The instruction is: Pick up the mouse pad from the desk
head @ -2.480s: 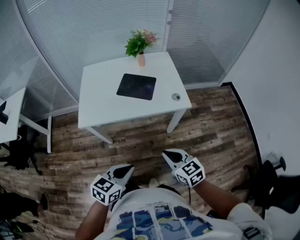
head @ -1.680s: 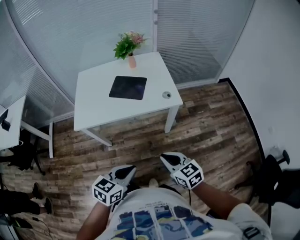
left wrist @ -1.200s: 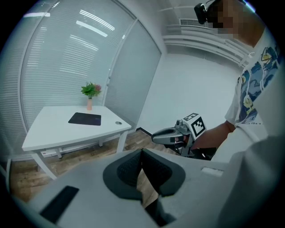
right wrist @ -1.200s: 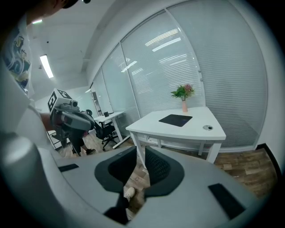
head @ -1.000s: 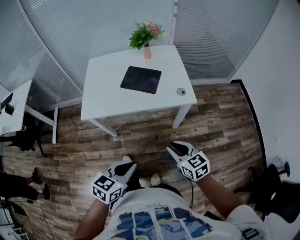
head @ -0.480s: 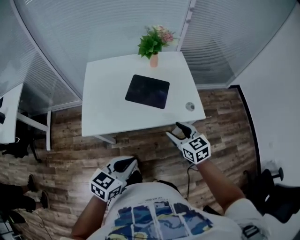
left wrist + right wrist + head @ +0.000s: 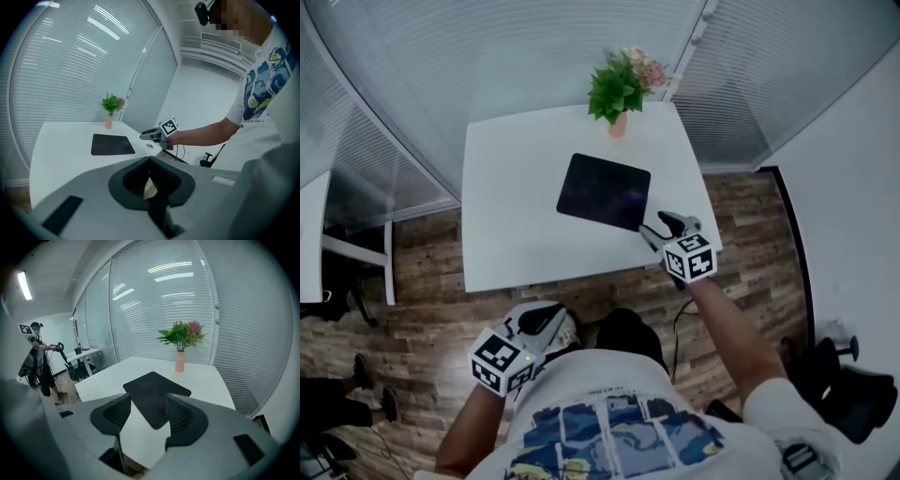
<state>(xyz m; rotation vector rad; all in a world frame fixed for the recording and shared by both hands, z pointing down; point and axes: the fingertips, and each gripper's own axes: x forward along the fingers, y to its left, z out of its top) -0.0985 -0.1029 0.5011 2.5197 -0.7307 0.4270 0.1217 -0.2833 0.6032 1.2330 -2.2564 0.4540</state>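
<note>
A dark mouse pad [image 7: 603,191] [image 7: 112,144] [image 7: 151,392] lies flat on the white desk [image 7: 506,216] [image 7: 61,154] [image 7: 206,380], toward its right half. My right gripper [image 7: 658,225] [image 7: 143,136] [image 7: 148,398] hovers over the desk's front right corner, aimed at the pad's near corner. Its jaws stand wide and are closing slightly, with nothing pressed between them. My left gripper [image 7: 551,317] [image 7: 150,161] is shut and empty, held before the desk's front edge over the floor.
A potted plant [image 7: 622,86] [image 7: 110,105] [image 7: 180,341] stands at the desk's far edge against glass walls with blinds. A small round disc [image 7: 149,146] sits by the front right corner. A person [image 7: 36,364] and another desk [image 7: 86,352] are far left; a chair [image 7: 848,375] stands at the right.
I have come up to the desk. The right gripper swung forward over the front right corner and its jaws opened. The left gripper followed to the front edge, still shut.
</note>
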